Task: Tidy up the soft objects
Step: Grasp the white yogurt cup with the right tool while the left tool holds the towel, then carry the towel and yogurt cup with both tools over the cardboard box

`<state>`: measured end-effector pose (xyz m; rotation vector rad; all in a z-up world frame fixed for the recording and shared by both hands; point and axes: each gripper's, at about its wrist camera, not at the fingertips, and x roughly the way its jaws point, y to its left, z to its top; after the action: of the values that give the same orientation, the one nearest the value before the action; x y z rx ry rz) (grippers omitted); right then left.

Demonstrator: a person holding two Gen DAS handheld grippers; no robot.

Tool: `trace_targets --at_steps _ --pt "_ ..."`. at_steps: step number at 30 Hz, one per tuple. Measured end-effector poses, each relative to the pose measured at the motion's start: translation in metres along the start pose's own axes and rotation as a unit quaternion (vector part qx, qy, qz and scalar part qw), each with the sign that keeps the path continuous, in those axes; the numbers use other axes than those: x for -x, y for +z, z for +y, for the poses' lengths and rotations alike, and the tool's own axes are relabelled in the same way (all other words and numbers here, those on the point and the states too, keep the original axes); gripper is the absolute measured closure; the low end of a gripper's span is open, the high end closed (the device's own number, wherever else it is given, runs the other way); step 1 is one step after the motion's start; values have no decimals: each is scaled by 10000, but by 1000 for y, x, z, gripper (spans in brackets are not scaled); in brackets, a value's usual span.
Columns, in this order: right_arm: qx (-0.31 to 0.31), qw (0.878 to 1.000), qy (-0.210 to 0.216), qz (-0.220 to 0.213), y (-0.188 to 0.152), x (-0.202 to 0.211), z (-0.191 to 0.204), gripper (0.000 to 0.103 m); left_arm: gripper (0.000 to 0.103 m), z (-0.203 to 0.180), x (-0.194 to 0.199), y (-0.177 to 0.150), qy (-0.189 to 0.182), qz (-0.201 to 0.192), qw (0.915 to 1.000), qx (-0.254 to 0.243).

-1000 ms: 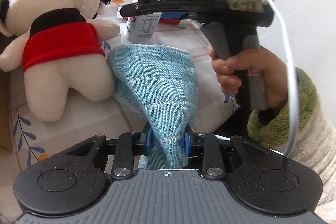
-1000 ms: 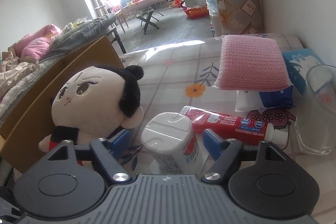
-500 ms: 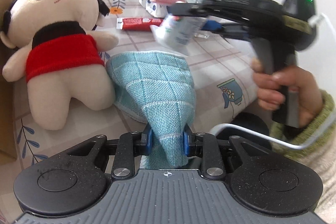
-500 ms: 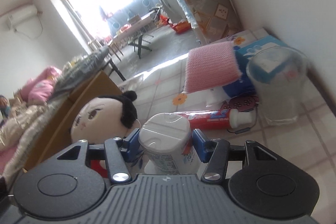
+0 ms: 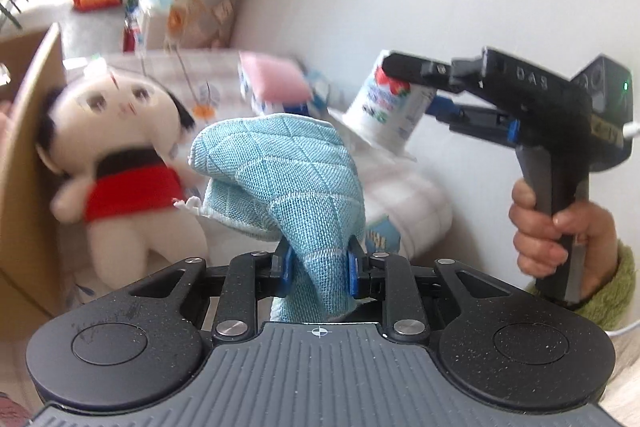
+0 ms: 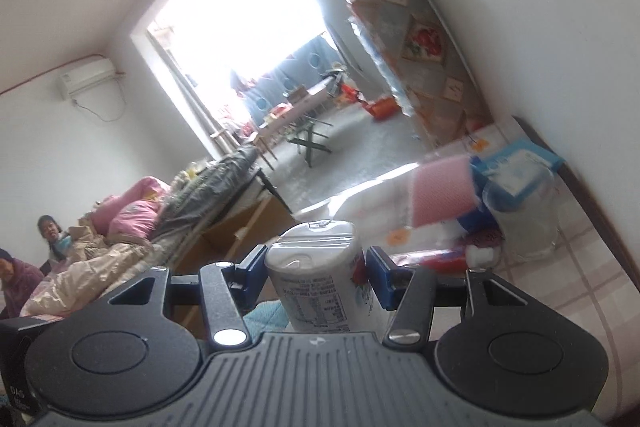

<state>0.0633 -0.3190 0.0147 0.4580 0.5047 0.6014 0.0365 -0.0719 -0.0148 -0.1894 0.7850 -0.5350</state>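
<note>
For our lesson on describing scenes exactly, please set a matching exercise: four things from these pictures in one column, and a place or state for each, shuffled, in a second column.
Things
1. blue cloth
2. white bottle
3. plush doll
4. pink sponge

Places or states
A. lying on the table beside the cardboard box
B. pinched in the left claw, bunched and lifted
C. resting on top of blue packets near the wall
D. gripped in the right claw, up off the table

Pairs: 1-B, 2-D, 3-A, 4-C
</note>
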Motion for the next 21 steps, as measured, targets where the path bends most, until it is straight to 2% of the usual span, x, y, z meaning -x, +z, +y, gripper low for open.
trace_targets --at_steps 5,10,16,21 --pt "209 9987 454 -34 13 -10 35 47 80 11 44 12 183 -551 9982 131" --pt "438 9939 1010 68 29 -43 77 47 80 39 88 29 536 -1048 9922 407" --pt "737 9847 1528 410 45 -109 135 47 80 84 130 46 1081 -1563 9789 754" --pt "833 9779 1748 785 52 -177 175 47 80 130 153 61 1503 -1715 9684 1010"
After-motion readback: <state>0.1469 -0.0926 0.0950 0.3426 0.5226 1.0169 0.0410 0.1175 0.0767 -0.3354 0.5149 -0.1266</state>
